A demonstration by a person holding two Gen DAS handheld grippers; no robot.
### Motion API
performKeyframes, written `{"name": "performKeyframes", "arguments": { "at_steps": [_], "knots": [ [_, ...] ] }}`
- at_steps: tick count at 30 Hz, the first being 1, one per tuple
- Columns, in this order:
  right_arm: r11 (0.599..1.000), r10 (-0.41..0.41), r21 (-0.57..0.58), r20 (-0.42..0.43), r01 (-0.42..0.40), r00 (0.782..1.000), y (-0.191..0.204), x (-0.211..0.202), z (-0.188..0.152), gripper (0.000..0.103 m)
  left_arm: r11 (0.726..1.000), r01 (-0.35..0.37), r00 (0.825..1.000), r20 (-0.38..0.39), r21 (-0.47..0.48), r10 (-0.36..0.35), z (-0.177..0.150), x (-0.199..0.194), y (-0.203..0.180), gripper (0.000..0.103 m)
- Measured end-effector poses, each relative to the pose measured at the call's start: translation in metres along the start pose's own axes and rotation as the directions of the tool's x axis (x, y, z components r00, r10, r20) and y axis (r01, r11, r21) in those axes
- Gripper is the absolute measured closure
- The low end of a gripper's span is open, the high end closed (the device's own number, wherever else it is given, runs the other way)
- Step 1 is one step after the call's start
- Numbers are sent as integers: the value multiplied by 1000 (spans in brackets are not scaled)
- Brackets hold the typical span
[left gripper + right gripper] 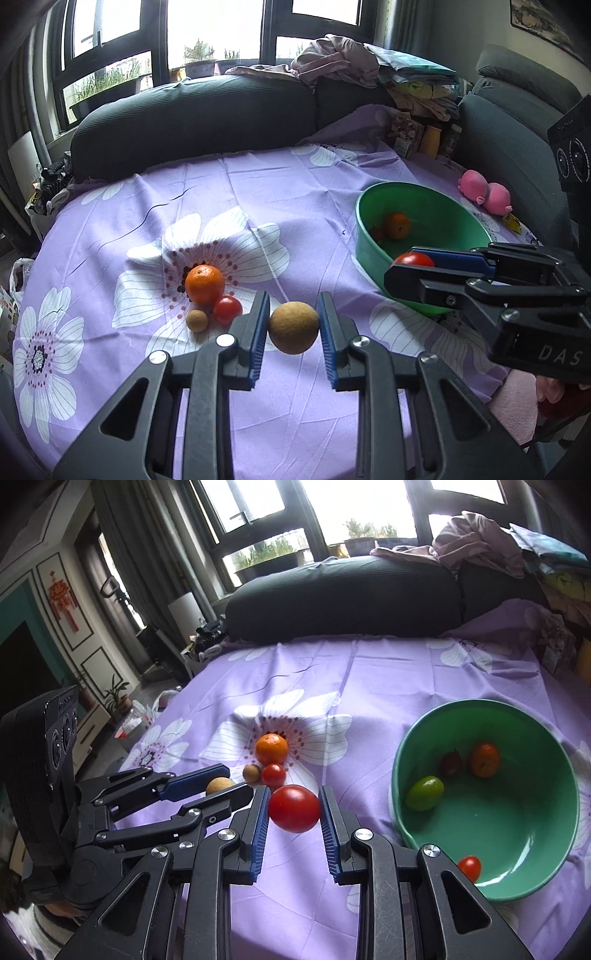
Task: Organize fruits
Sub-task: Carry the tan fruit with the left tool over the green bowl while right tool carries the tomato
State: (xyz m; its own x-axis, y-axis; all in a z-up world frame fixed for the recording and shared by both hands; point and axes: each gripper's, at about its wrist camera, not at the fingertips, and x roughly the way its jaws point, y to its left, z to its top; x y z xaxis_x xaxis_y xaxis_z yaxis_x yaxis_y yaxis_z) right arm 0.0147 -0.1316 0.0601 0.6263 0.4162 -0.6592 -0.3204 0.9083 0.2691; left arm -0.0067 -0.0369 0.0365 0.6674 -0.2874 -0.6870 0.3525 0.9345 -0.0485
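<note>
My left gripper [293,326] is shut on a round tan fruit [293,328] and holds it above the cloth. My right gripper [293,808] is shut on a red tomato [294,808], left of the green bowl [535,871]. In the left wrist view the right gripper [410,266] holds the tomato [413,259] at the bowl's [369,254] near rim. The bowl holds an orange [484,759], a dark red fruit [451,763], a green fruit [424,793] and a small tomato [470,867]. An orange [204,284], a tomato [227,310] and a small tan fruit [197,320] lie together on the cloth.
The table carries a purple flowered cloth [258,206]. A pink plush toy [485,192] lies behind the bowl. A dark sofa cushion [192,122] and piled laundry [343,62] stand at the back. Jars [430,142] stand at the far right.
</note>
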Motion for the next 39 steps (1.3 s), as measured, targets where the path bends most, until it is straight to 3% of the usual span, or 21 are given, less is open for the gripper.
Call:
{"name": "performKeyframes", "arguments": {
  "at_steps": [9,18,30,39],
  "knots": [
    [996,-62,65,53,59,997,-34,-24,-1,74,997,49,999,20,62,-51,27,16,-32,77],
    [979,-150,154,78,137,986,-78,-35,-4,74,985,111,994,-14,132,-110,50,54,-69,77],
    [960,-192,214,27,182,981,-116,-24,-13,74,975,131,988,-108,178,-113,50,101,-91,77],
    [950,-221,221,-26,221,975,-123,-13,-16,74,974,115,986,-140,195,-89,47,114,-94,77]
  ]
}}
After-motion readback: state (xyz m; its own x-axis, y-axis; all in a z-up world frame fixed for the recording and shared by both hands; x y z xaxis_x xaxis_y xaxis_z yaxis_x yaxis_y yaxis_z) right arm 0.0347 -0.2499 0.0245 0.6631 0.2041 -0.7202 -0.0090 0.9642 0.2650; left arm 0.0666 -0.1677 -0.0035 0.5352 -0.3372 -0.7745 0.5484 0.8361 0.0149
